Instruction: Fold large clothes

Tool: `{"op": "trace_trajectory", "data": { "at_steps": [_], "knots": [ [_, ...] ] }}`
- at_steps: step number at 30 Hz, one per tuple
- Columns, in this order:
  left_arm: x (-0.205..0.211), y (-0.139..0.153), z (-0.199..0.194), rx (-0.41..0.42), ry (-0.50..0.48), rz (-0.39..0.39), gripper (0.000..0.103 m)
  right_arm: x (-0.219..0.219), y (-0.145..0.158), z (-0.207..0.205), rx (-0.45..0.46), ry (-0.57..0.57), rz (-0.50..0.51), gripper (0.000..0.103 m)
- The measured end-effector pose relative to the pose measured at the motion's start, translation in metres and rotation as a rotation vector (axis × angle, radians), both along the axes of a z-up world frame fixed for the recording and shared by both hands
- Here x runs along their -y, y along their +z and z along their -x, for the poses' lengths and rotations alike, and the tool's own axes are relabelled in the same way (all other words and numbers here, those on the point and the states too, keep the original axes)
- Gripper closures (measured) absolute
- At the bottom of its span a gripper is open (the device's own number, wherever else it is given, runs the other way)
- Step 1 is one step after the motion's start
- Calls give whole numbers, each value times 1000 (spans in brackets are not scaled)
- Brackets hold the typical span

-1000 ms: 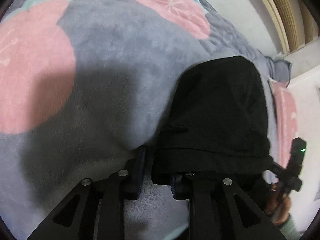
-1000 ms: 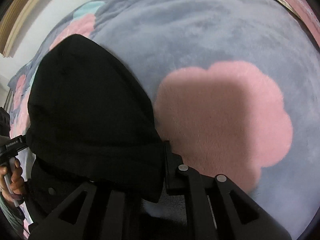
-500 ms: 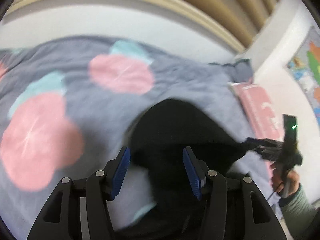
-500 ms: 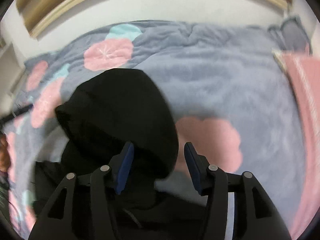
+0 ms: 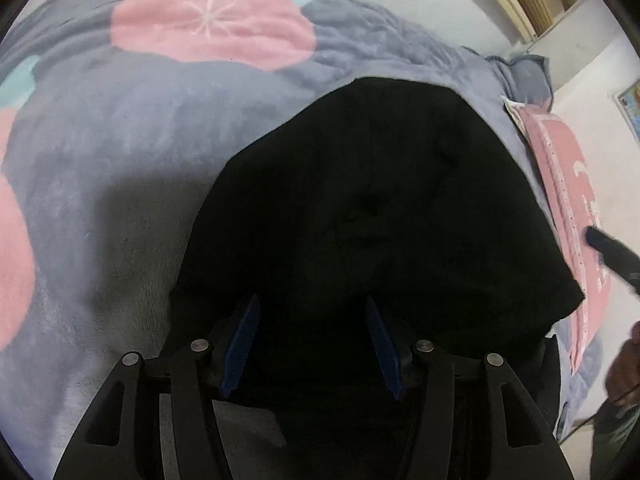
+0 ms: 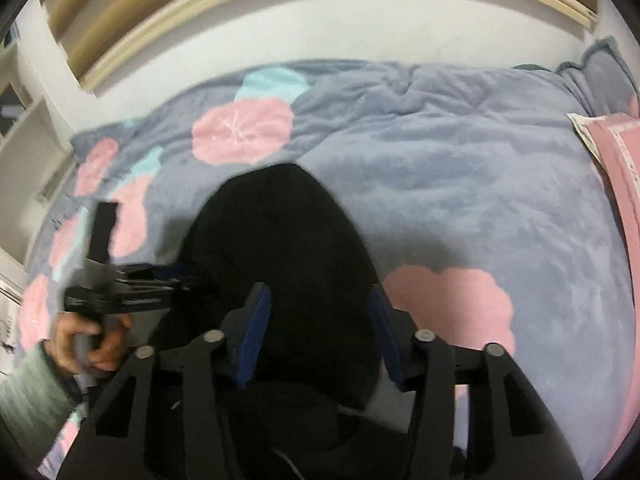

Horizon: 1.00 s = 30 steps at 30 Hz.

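Covering nearly the whole frame, one grey blanket (image 5: 132,152) with pink flowers carries one black garment (image 5: 372,208), lying at centre and lower centre of both views; it looks like soft, thick, limp cloth, probably best pinched at an edge or corner, not the bulky middle. One pink pillow (image 5: 568,200) sits at right. Two tongs: left gripper (image 5: 312,344) and right gripper (image 6: 318,340), jaws apart, holding nothing.
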State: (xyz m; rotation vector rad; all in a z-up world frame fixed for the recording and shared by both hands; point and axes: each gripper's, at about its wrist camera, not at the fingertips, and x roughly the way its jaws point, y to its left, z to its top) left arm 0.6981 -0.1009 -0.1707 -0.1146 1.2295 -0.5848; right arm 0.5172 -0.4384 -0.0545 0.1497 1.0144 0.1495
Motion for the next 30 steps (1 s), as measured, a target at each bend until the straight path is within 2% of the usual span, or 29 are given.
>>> {"op": "trace_trajectory", "data": {
  "at_steps": [3,5,6,7,9,12,14,16,18,20,21,22,24,28,30],
  "knots": [
    [-2,1,2,5,-9,2,47,-9,-26,2,-26,-3,1,51],
    [1,0,4,22,-17,-4,47,-11,-58,0,-74,-21,69,52],
    [1,0,6,30,-17,-7,47,-11,-81,-4,-128,-24,88,52],
    [2,-1,7,36,-13,-6,47,-6,-102,-8,-181,-33,61,53],
    [2,-3,7,41,-12,-8,47,9,-115,-10,-196,-60,-30,55],
    [5,2,9,61,-39,-37,47,17,-95,-12,-205,-37,-51,55],
    [1,18,11,78,-63,-30,47,23,-74,-8,-177,-2,-76,51],
    [-7,40,12,91,-76,40,47,31,-49,-7,-132,34,-107,49],
    [-18,65,10,116,-85,111,46,41,-25,-13,-88,52,-125,42],
    [-24,87,-1,152,-83,130,36,48,-11,-26,-56,50,-128,30],
    [-25,94,-9,171,-73,126,26,52,-7,-35,-49,52,-125,30],
    [-25,97,-19,180,-64,113,24,54,-6,-45,-48,59,-119,30],
    [-22,95,-37,160,-59,103,24,55,-9,-61,-63,75,-116,30],
    [-24,64,-74,5,-60,149,24,51,-33,-98,-133,124,-153,30],
    [-19,51,-82,-31,-69,169,24,49,-44,-111,-149,143,-150,30]
  ]
}}
